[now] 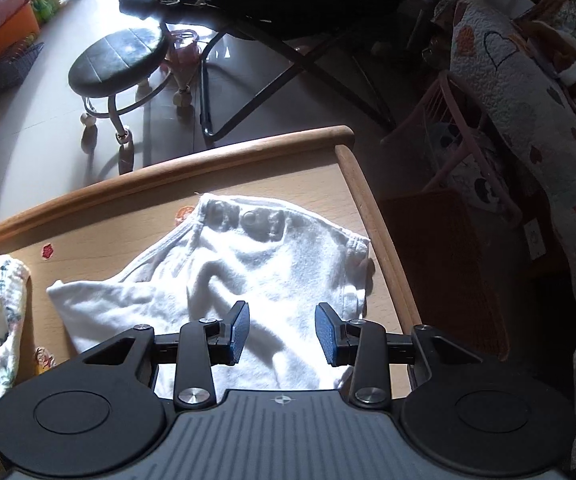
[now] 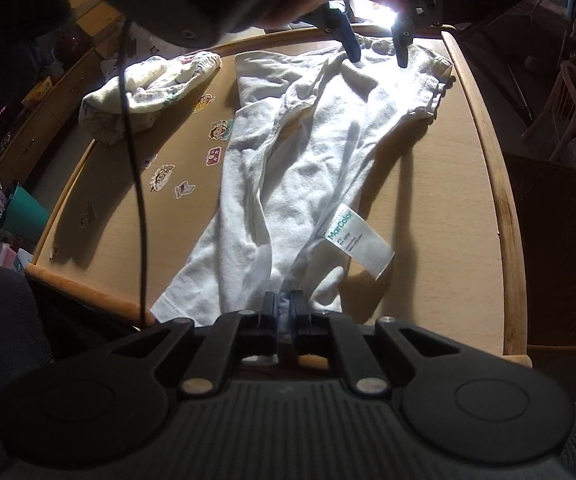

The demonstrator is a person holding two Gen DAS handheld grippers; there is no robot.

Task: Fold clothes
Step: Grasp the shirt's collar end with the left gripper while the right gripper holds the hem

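Right wrist view: the white garment (image 2: 308, 152) is stretched out across the wooden desk (image 2: 460, 184), running from the bottom centre up to the top of the frame, with its care label (image 2: 362, 242) flipped out on the right side. The right gripper (image 2: 283, 306) is clenched on the near edge of the fabric at the bottom centre. The left gripper (image 2: 376, 50) sits at the top of the frame over the far end, jaws apart and nothing pinched. Left wrist view shows its blue pads (image 1: 239, 332) spread above the cloth. A floral garment (image 2: 147, 88) is bunched in the upper left, stickers (image 2: 213, 156) beside it.
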